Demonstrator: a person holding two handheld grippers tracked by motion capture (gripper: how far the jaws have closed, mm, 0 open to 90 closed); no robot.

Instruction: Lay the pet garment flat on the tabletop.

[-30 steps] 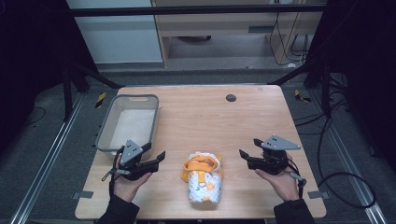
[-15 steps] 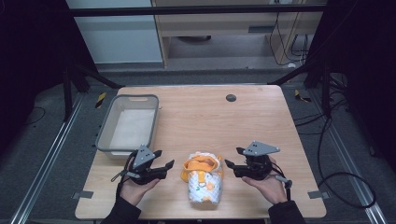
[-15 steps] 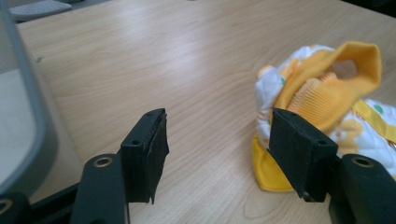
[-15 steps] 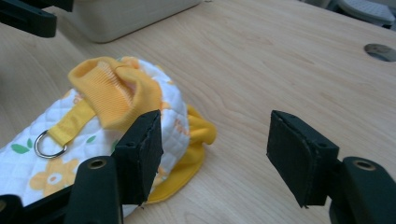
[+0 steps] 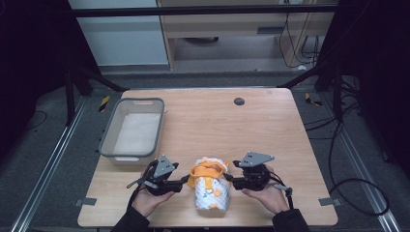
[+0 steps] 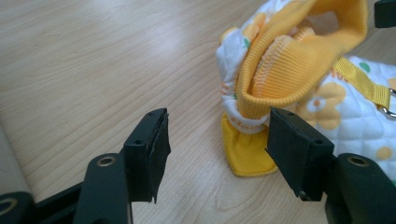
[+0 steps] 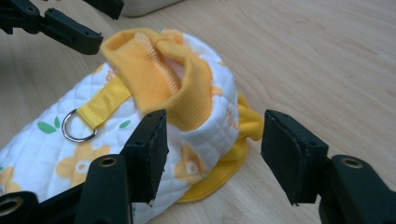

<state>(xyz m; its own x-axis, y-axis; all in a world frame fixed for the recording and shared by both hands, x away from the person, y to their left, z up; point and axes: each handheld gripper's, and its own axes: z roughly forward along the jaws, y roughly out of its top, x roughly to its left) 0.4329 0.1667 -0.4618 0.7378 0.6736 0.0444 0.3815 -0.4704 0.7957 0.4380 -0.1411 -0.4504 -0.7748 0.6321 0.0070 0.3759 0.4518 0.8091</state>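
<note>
As both grippers closed in on the garment (image 5: 209,188), their narrowing fingers remain apart, unclamped.

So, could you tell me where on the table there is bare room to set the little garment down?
The widest free patch is the far half of the table, between the bin and the right edge, bare but for a small dark disc. The right side beyond the right gripper is also bare. It is crowded at the near edge, where both grippers flank the garment.
</note>
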